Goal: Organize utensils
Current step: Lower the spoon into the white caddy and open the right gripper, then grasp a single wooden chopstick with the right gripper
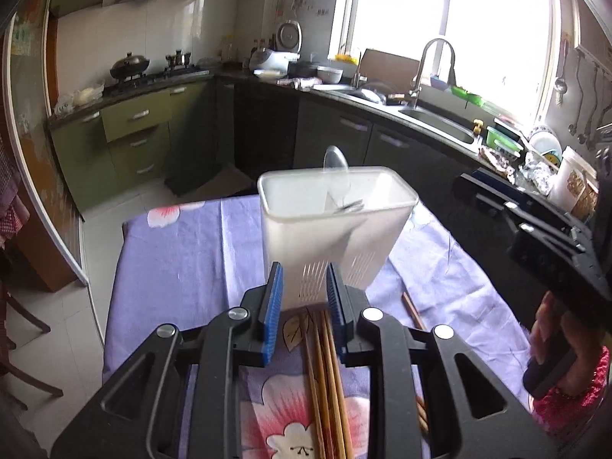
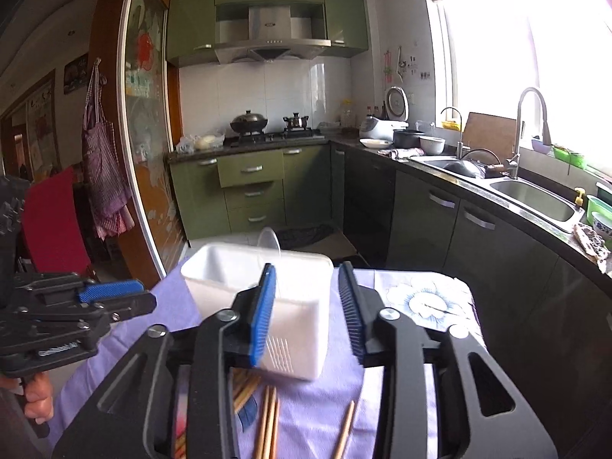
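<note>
Wooden chopsticks (image 1: 325, 382) lie directly under left gripper (image 1: 304, 298), long axis along its pointing line, jaws slightly apart, empty. Right gripper (image 2: 308, 306) parted wider, empty. White utensil holder (image 1: 332, 229) just beyond on floral tablecloth (image 1: 183, 260), spoon (image 1: 336, 168) inside; nothing blocks.

No legible text in either view.

Range hood (image 2: 270, 23), far wall: small dark badge on the chimney, too small to read.

Glass door (image 2: 143, 76), left: coloured printed patches, characters blurred.

Poster (image 2: 41, 122), far left beyond the door: large marks, unreadable.

Tub (image 1: 575, 187), right counter: patterned label, no characters resolved.

Wall beside the window (image 1: 302, 0): small stickers and hung items, no lettering made out.

No numbers, brands or signs readable on the grippers, the container or the tabletop cloth.
</note>
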Available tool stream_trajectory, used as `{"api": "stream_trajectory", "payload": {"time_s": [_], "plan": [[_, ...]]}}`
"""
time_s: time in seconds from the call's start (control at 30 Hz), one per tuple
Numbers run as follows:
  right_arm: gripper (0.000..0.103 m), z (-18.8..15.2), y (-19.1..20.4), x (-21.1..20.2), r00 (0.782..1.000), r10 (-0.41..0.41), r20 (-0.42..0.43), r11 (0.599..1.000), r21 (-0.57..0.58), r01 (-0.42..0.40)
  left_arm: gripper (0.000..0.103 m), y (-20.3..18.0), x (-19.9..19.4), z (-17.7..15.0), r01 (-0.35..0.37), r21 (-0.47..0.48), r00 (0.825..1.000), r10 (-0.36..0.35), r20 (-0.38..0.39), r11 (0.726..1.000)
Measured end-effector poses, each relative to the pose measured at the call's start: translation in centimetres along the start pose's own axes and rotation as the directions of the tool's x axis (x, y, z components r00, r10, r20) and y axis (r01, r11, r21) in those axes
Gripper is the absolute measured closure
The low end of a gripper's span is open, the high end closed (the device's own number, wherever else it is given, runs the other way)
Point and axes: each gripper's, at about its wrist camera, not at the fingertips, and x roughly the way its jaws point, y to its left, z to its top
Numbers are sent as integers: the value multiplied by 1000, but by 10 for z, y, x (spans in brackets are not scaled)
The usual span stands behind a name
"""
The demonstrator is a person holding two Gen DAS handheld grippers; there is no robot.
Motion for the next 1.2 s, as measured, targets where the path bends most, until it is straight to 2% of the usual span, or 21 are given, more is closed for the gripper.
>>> {"api": "stream_trajectory", "payload": {"time_s": [0.13, 0.27, 0.37, 0.43, 0.5, 0.8, 0.87, 0.93, 1.1, 1.2], "plan": [[67, -19, -6, -12, 998, -21, -53, 1000, -6, 21, 81, 3, 37, -25, -18, -15, 983, 15, -183, 1000], [67, -40, -18, -16, 995, -32, -99, 999, 3, 32, 81, 3, 75, -49, -28, -1, 945, 26, -327, 1000], [67, -51, -28, -13, 991, -34, -129, 999, 5, 35, 81, 3, 96, -64, -41, -2, 913, 37, -406, 999], [67, -56, -30, -11, 989, -37, -145, 999, 4, 38, 82, 4, 106, -69, -47, -2, 898, 41, -439, 999], [67, -59, -31, -7, 985, -35, -169, 999, 1, 36, 82, 6, 113, -71, -46, -9, 889, 37, -456, 999], [67, -71, -36, 15, 965, -22, -262, 1000, -2, 22, 83, 2, 122, -67, -79, 31, 877, 84, -472, 996], [67, -76, -36, 26, 948, -2, -319, 1000, 9, 6, 86, 1, 123, -67, -87, 41, 875, 96, -474, 995], [67, -85, -35, 41, 920, 23, -391, 1000, 29, -13, 95, -2, 125, -66, -93, 42, 872, 102, -478, 995], [73, -109, -34, 80, 832, 42, -552, 999, 48, -19, 96, 9, 123, -64, -99, 37, 866, 105, -489, 994], [76, -118, -32, 93, 805, 42, -592, 998, 55, -12, 96, 13, 122, -64, -99, 37, 869, 105, -484, 994]]}}
